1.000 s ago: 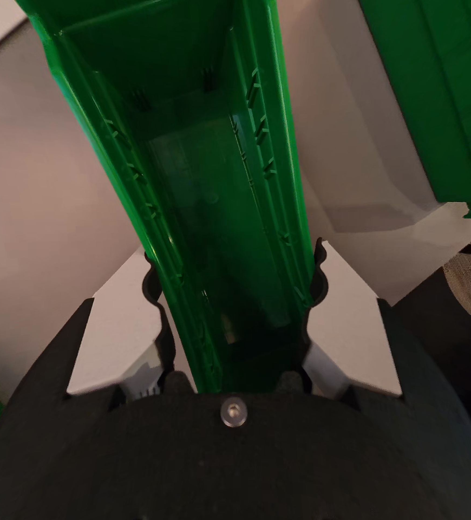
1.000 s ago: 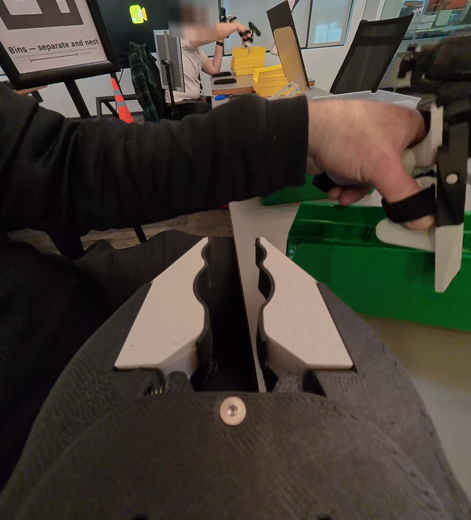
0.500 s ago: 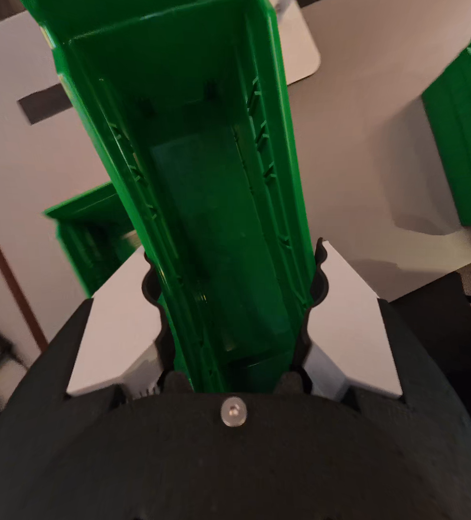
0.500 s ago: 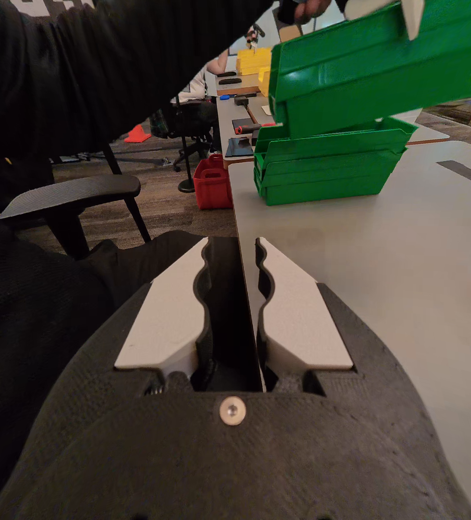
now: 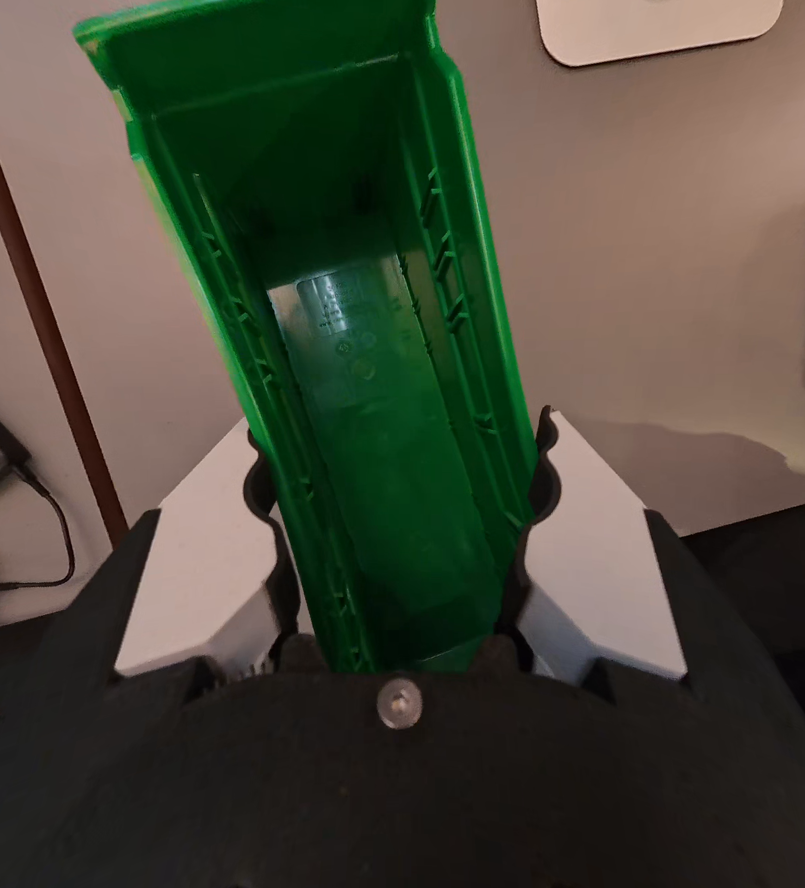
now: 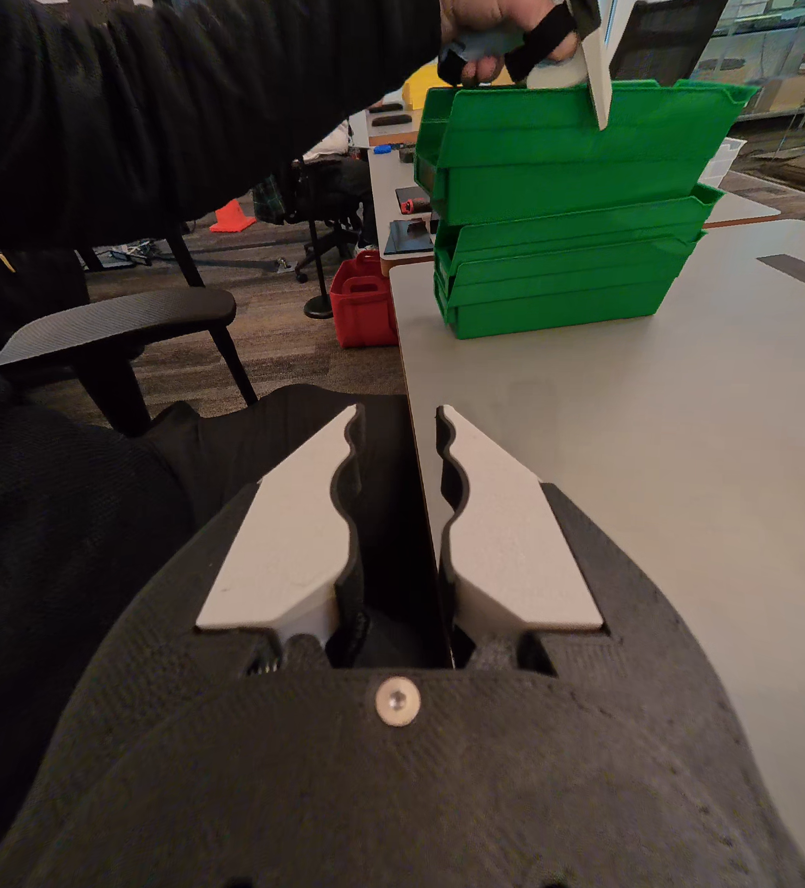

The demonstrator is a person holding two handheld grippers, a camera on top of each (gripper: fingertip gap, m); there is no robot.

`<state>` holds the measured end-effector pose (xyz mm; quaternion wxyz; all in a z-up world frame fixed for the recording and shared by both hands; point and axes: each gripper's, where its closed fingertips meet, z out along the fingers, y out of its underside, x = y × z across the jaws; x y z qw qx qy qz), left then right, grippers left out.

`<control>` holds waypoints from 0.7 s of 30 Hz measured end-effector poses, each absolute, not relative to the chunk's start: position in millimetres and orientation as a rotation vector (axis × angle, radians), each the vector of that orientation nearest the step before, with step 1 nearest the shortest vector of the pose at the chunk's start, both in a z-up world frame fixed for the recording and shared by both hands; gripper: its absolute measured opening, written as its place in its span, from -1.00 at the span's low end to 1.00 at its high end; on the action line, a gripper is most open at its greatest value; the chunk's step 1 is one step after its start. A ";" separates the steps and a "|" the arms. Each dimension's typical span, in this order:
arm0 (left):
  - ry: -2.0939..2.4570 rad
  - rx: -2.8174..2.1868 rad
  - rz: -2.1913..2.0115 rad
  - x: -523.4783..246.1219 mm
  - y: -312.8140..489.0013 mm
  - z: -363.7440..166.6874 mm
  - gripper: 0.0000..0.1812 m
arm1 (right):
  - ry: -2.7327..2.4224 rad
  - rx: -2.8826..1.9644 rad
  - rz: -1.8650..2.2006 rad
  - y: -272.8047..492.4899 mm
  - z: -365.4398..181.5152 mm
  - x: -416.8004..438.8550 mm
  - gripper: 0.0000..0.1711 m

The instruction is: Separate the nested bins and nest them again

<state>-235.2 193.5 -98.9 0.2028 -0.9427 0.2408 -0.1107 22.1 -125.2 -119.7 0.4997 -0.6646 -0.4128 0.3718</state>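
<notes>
My left gripper [image 5: 398, 432] is shut on the side walls of a long green bin [image 5: 343, 240], and I look down into its empty inside. In the right wrist view the same bin [image 6: 569, 144] hangs level from that gripper's white finger [image 6: 600, 96], directly over two nested green bins [image 6: 559, 278] at the table's near-left corner. Its bottom meets the top bin's rim; I cannot tell whether they touch. My right gripper [image 6: 396, 413] is open with a narrow gap and empty, low at the table's left edge, well short of the bins.
The grey table [image 6: 655, 456] stretches right of the stack, with a dark tape strip [image 6: 804, 278]. A red tote [image 6: 367, 302] and a black chair armrest [image 6: 117, 322] stand off the table's left edge. A white pad [image 5: 655, 29] and a cable [image 5: 54, 528] lie below the left gripper.
The left gripper lifted the green bin off the table, carried it over the two nested bins and lowered it down to their top rim. The right gripper stayed put.
</notes>
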 end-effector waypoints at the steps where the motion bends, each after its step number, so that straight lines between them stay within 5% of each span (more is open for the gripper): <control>1: 0.672 -2.630 -0.309 -235.4 194.7 -100.8 0.19 | -0.997 -1.609 0.899 -124.8 -120.1 22.5 -0.68; 21: 0.684 -2.600 -0.276 -232.3 205.2 -154.2 0.30 | -0.990 -1.615 0.909 -124.5 -121.0 24.8 -0.67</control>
